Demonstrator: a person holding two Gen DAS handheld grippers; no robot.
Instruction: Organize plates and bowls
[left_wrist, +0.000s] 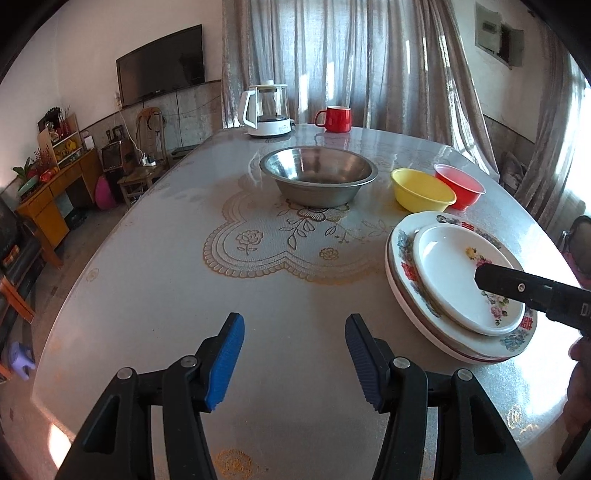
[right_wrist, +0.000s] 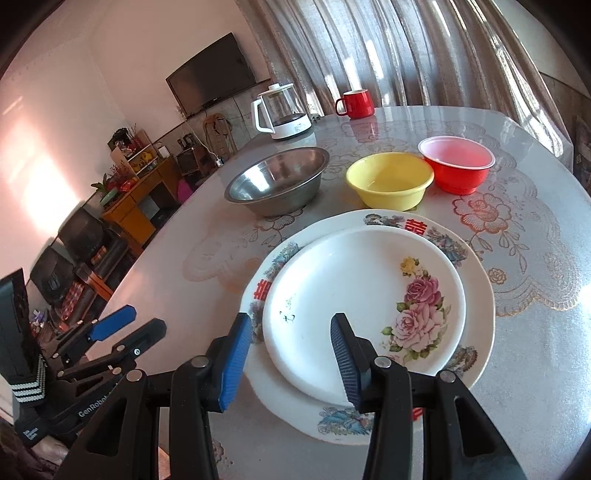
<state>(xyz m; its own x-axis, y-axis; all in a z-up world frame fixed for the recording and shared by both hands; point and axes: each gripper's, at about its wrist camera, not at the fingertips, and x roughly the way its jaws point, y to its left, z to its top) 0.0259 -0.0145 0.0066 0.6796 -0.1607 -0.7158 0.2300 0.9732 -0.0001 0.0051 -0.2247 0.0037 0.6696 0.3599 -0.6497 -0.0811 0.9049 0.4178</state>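
Right tool (right_wrist: 291, 360) above stacked plates (right_wrist: 364, 295)

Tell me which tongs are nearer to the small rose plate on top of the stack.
Right. The right tongs hang open over the near rim of the small rose plate; the left tongs, also open, are off to its left above the bare tablecloth.

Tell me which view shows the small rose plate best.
Right wrist view: the small rose plate lies near and central, roses clear. In the left wrist view it sits at the right edge, partly covered by the right gripper's finger.
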